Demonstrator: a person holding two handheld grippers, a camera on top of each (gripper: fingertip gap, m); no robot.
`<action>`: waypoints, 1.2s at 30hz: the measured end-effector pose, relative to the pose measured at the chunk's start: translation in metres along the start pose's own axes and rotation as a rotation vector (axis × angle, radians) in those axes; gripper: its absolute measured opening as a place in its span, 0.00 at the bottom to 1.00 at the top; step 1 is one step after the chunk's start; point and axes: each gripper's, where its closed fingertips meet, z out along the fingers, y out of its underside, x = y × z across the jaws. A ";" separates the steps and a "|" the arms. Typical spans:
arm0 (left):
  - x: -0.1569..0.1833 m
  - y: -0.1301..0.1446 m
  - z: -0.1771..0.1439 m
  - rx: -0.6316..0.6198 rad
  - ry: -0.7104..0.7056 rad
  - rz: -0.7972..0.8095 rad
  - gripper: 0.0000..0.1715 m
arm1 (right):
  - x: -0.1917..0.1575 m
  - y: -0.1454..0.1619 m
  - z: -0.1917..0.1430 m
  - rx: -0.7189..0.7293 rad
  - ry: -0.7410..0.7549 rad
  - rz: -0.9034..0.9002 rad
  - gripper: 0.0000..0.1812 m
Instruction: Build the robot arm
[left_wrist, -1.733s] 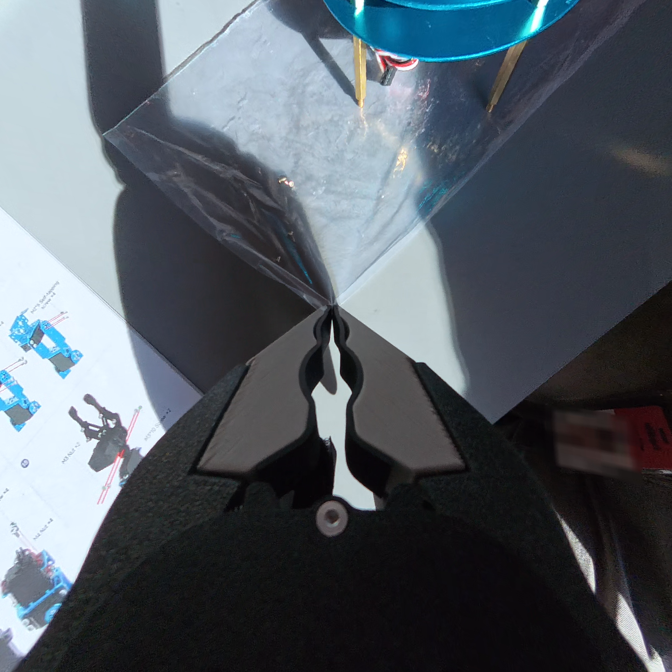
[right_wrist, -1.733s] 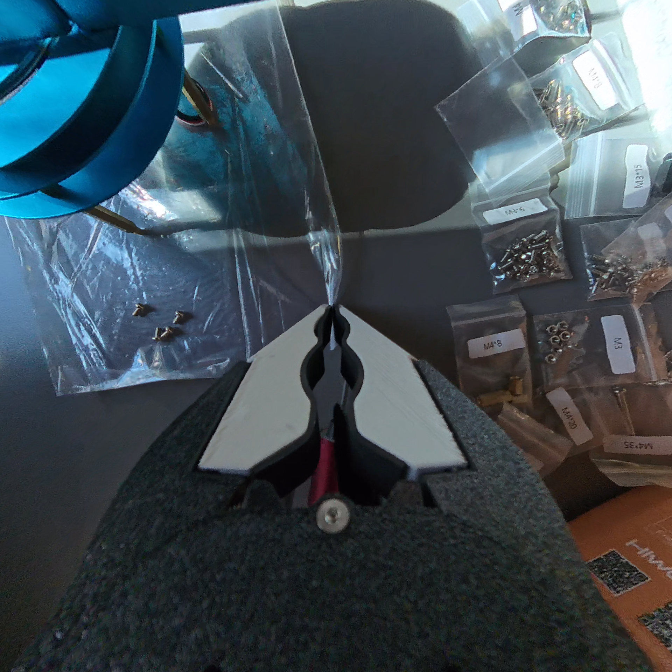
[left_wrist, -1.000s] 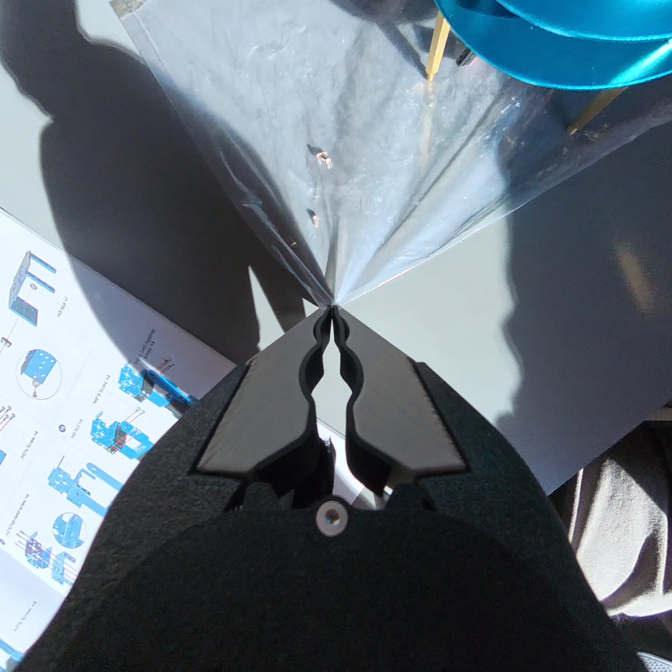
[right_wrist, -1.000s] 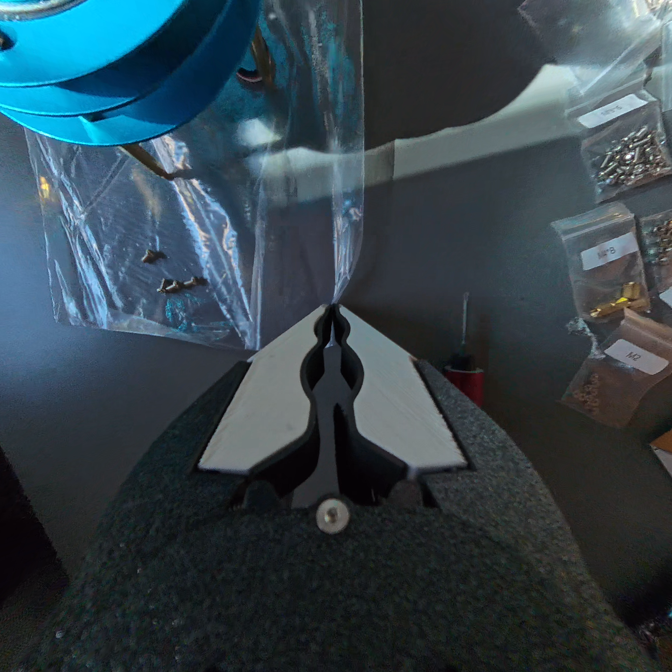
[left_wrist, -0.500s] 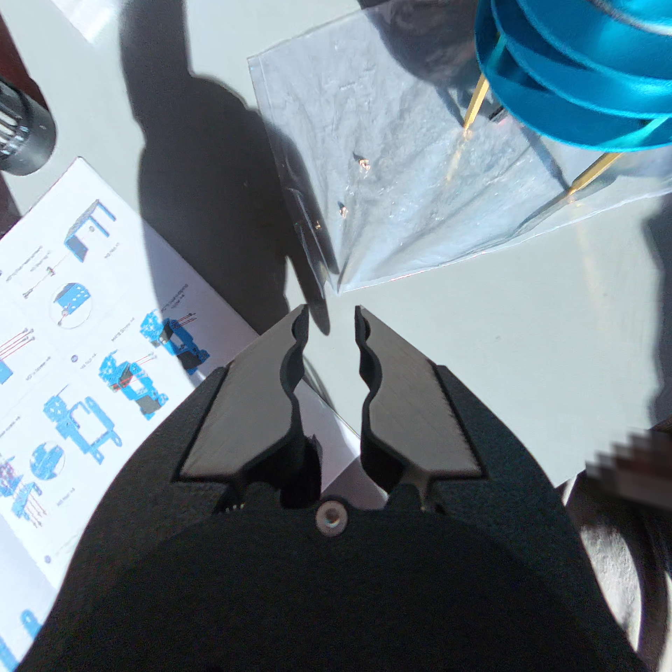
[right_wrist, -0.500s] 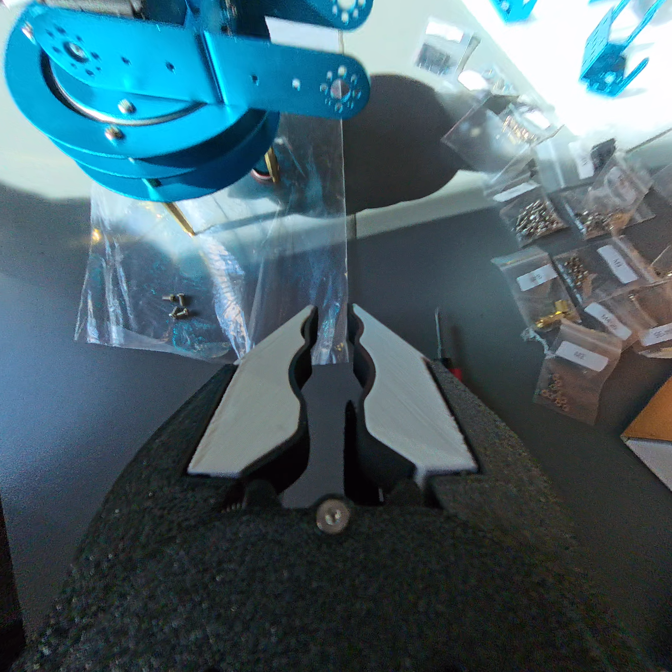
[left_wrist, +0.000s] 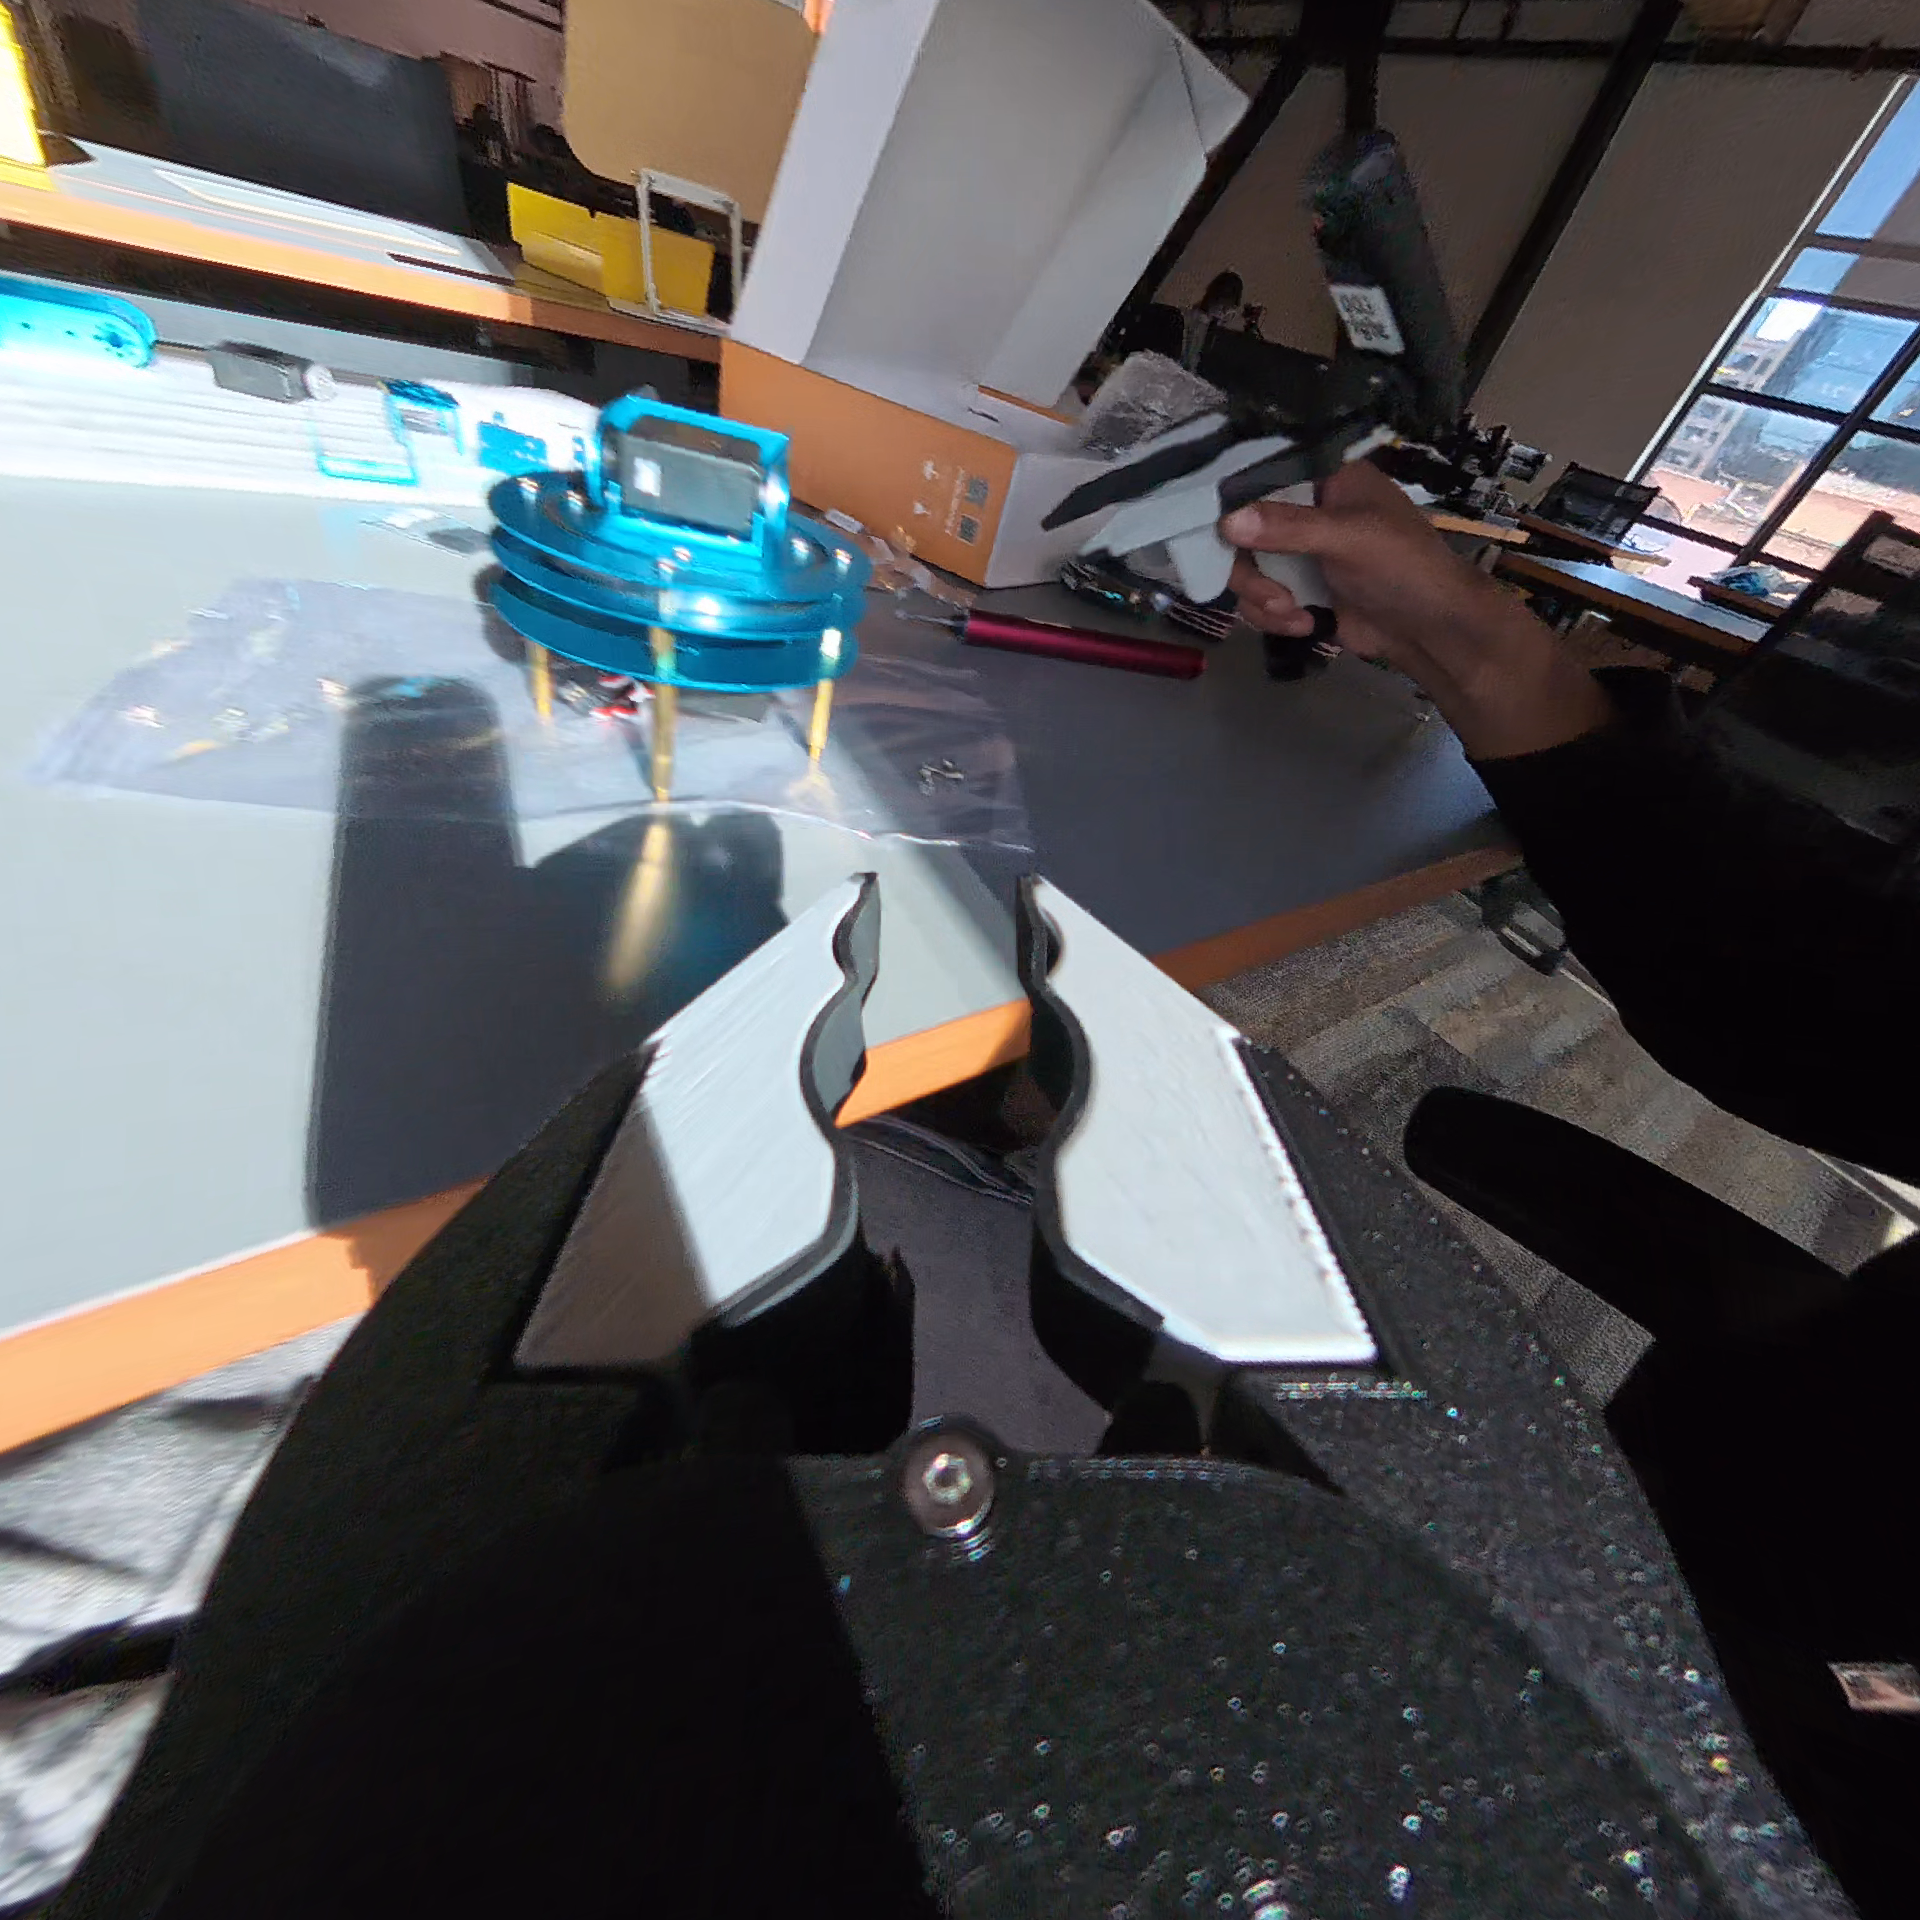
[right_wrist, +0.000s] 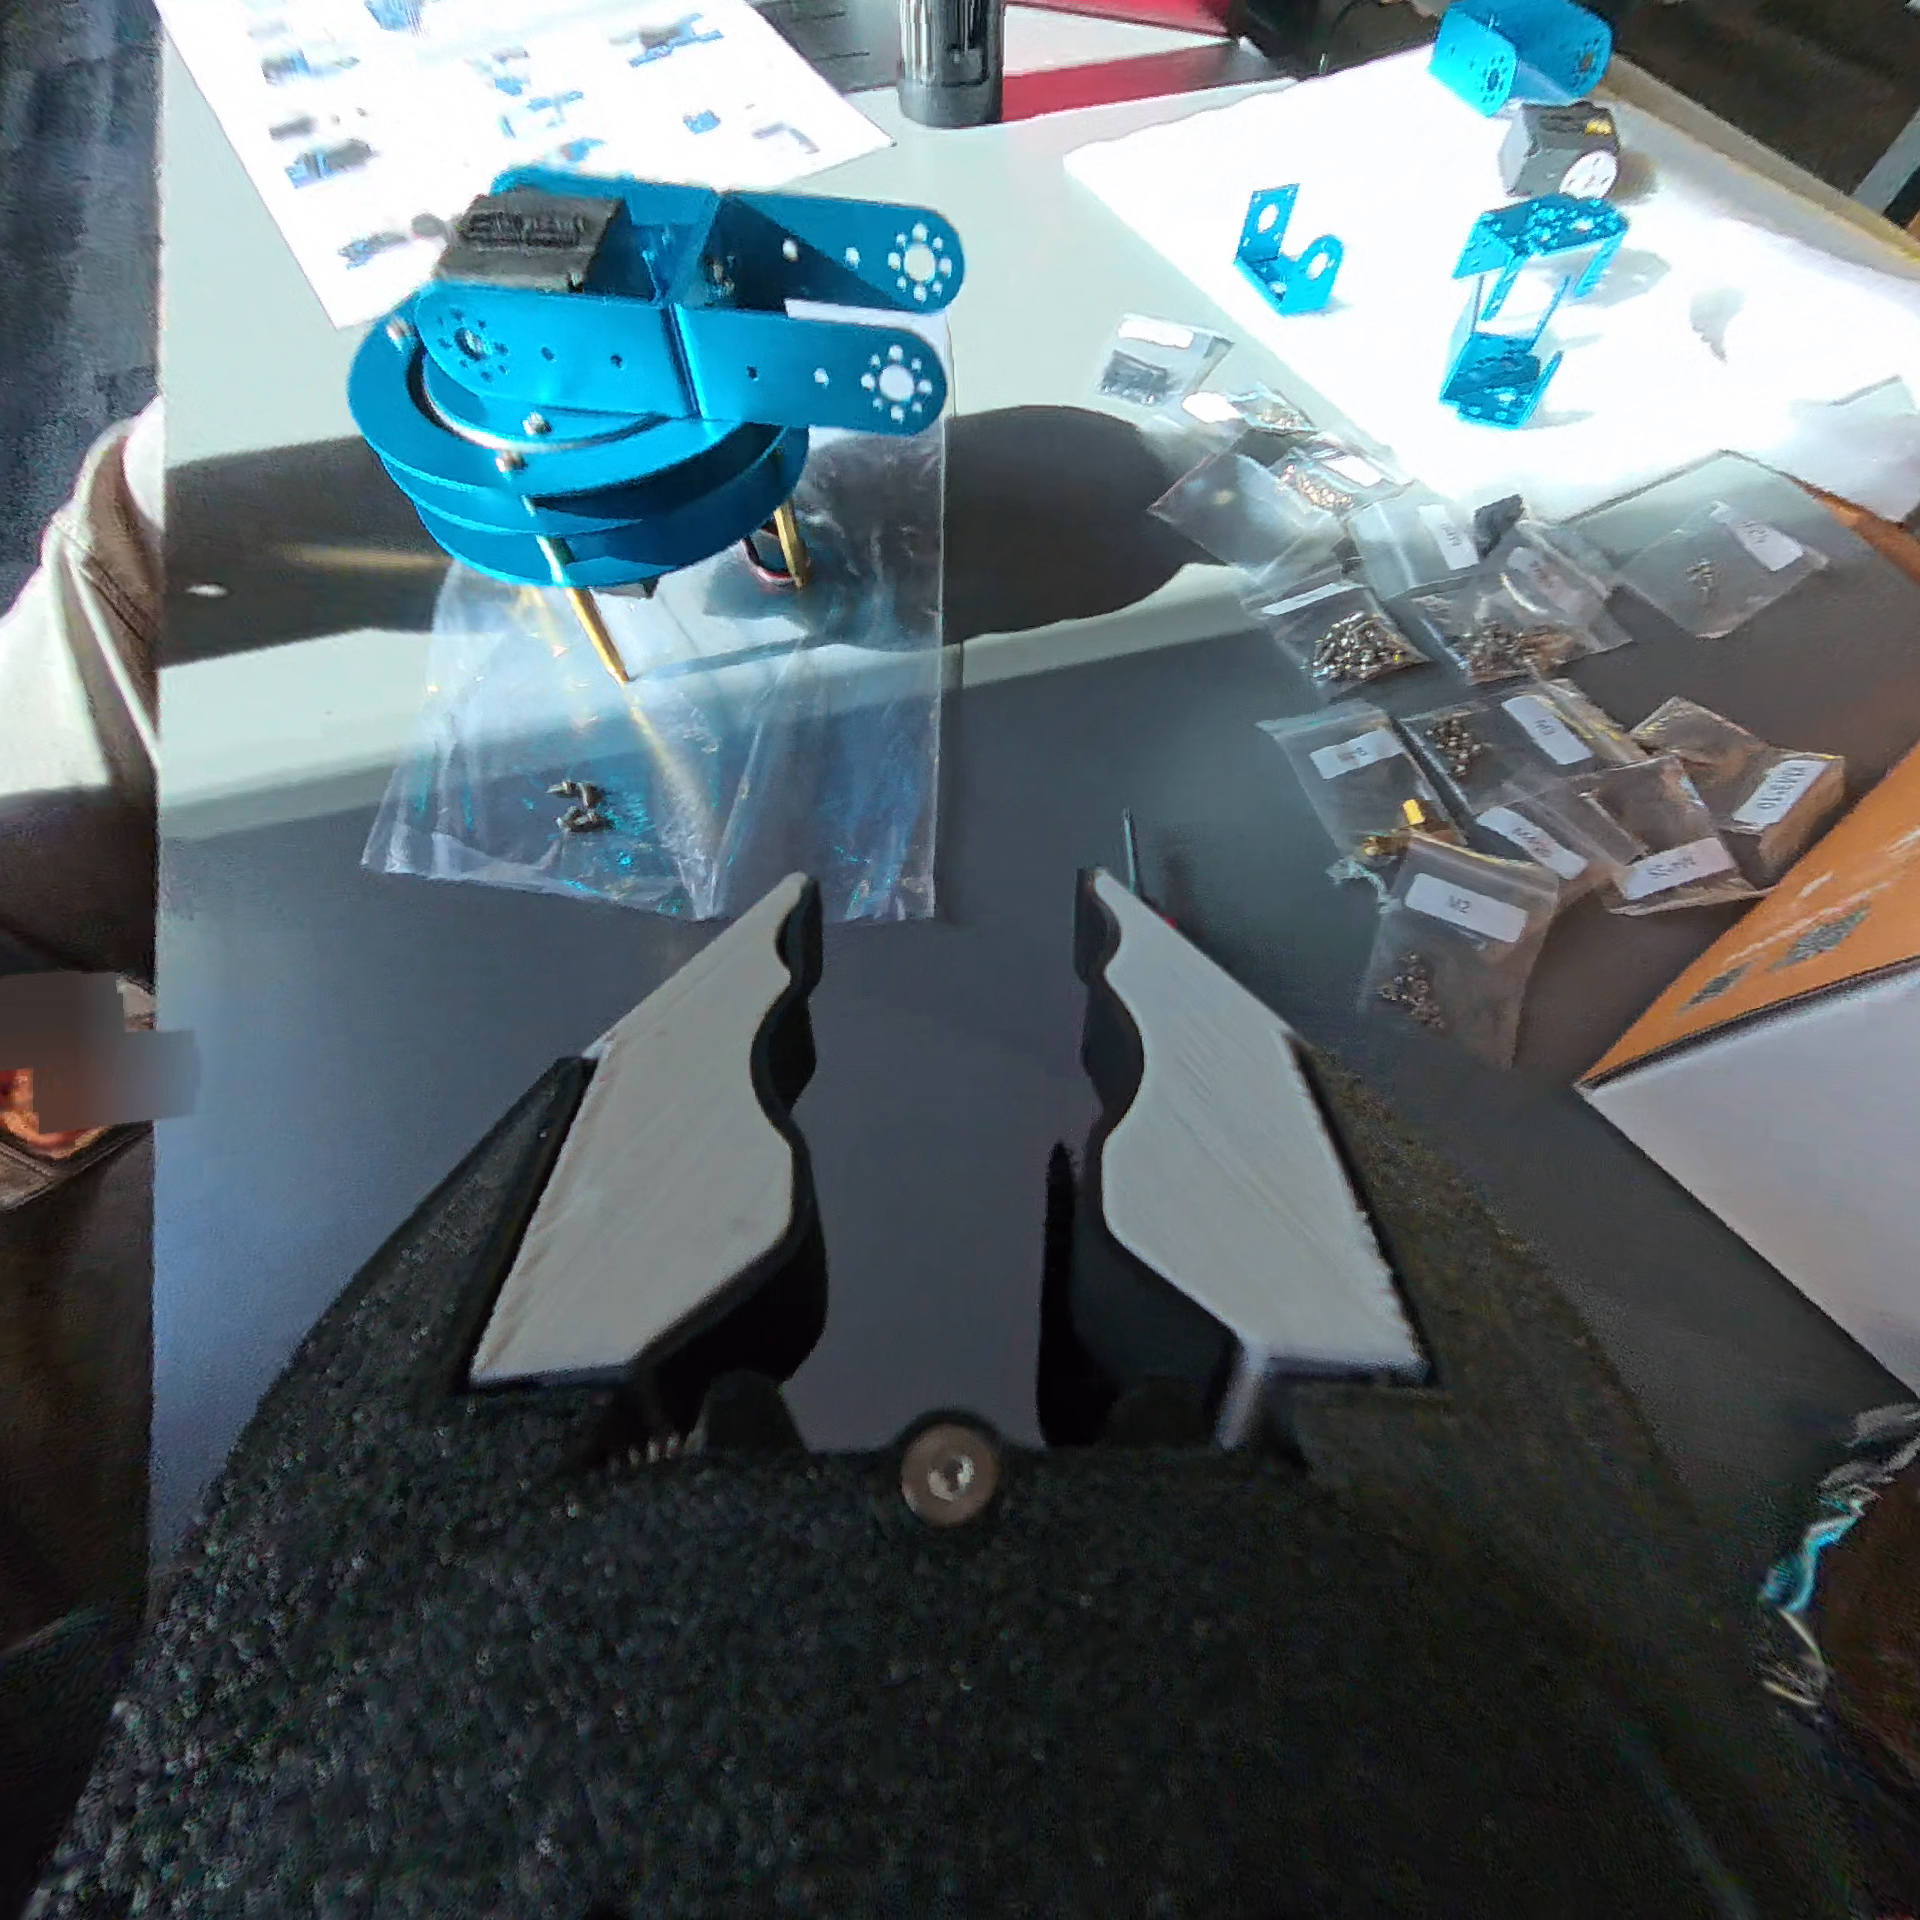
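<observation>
Both my grippers hold nothing. My left gripper (left_wrist: 945, 896) hangs over the near edge of the worktop (left_wrist: 156, 987), fingers parted, just short of the clear plastic bag (left_wrist: 894, 790) lying flat there. My right gripper (right_wrist: 943, 894) also has its fingers spread wide, just beside the bag's near edge (right_wrist: 665, 810). On the bag stands a blue round turntable assembly (right_wrist: 582, 436) on brass legs, with a few small screws (right_wrist: 577, 805) inside the bag. Labelled screw packets (right_wrist: 1455, 914) lie to the right, near an orange and white box (right_wrist: 1787, 1039).
</observation>
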 end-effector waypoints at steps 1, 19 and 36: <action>0.014 0.011 0.003 -0.024 0.026 0.008 0.14 | 0.002 0.004 0.001 -0.026 0.025 -0.033 0.26; 0.025 0.043 0.015 -0.151 -0.048 -0.001 0.12 | -0.067 0.003 0.020 0.000 -0.174 0.010 0.19; 0.017 0.003 0.164 -0.342 0.029 0.153 0.08 | 0.039 0.051 0.001 -0.242 0.041 -0.005 0.23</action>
